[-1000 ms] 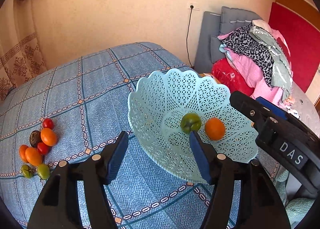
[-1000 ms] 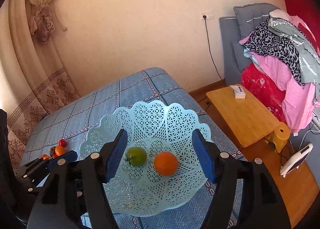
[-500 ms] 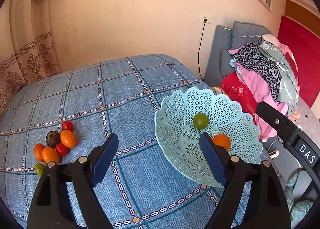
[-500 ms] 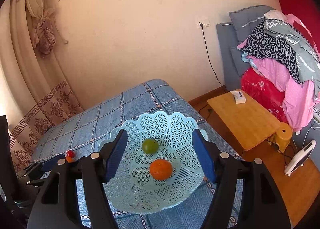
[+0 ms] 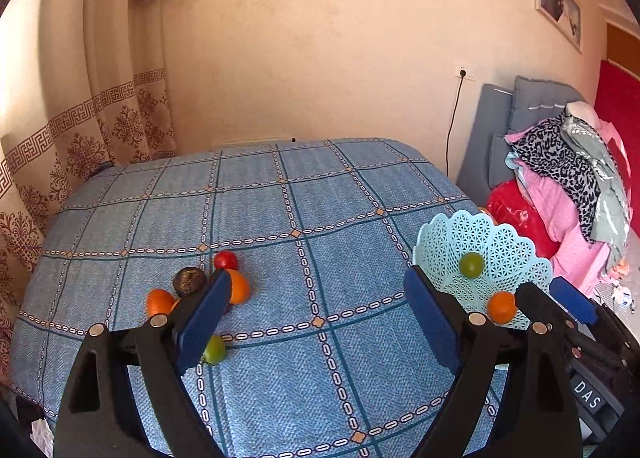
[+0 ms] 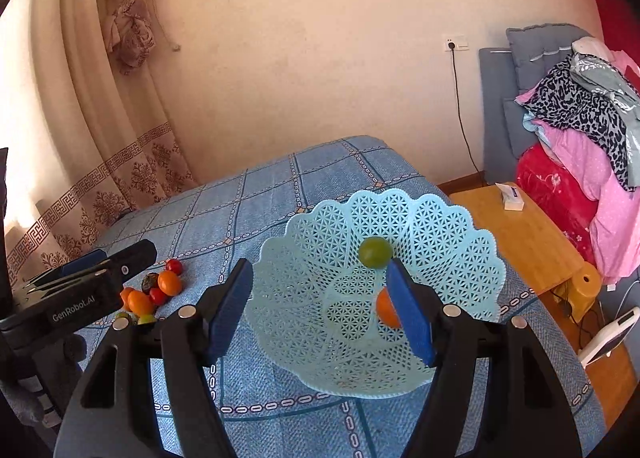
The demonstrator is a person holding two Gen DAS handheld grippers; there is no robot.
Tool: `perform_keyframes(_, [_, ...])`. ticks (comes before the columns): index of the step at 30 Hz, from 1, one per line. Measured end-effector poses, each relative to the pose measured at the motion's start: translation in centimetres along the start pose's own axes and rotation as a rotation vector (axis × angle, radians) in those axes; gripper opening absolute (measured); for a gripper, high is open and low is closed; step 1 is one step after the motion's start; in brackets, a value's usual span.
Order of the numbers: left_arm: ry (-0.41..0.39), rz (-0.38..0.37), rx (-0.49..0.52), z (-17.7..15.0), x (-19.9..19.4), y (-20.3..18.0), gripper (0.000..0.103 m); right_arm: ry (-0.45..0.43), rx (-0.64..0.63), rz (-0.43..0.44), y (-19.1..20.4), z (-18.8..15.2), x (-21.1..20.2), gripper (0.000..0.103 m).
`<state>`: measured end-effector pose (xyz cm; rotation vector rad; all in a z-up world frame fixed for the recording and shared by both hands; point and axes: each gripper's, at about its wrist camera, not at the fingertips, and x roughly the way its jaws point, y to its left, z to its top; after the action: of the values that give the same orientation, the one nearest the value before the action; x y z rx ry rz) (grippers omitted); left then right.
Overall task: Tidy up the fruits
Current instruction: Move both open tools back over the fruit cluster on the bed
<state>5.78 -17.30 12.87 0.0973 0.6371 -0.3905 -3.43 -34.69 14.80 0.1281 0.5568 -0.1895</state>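
Fruit basket (image 6: 460, 226), pale blue lattice, is set on the blue checked bedspread (image 5: 280, 194); one green fruit (image 6: 375, 252) and one orange (image 5: 501, 307) are held inside. Loose fruit cluster (image 5: 192, 286) is left well apart, uncollected. Left gripper (image 5: 316, 322) and right gripper (image 6: 320, 298): both spread wide, nothing carried, presumably readied for the next pick.

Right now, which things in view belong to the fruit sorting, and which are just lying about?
Job:
- lattice basket
- green fruit and orange inside it
- loose fruit pile on the bedspread
- left gripper, right gripper, both open

Lying about:
- clothes heap
- wooden side table
- curtain
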Motion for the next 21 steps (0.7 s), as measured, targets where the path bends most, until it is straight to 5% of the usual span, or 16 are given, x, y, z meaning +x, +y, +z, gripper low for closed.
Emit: perform_keyframes(21, [-0.004,0.215,-0.196,-1.6,-1.2,14.7,0.091,0.155,-0.137,0.176,10.0,-3.0,5.1,0.071])
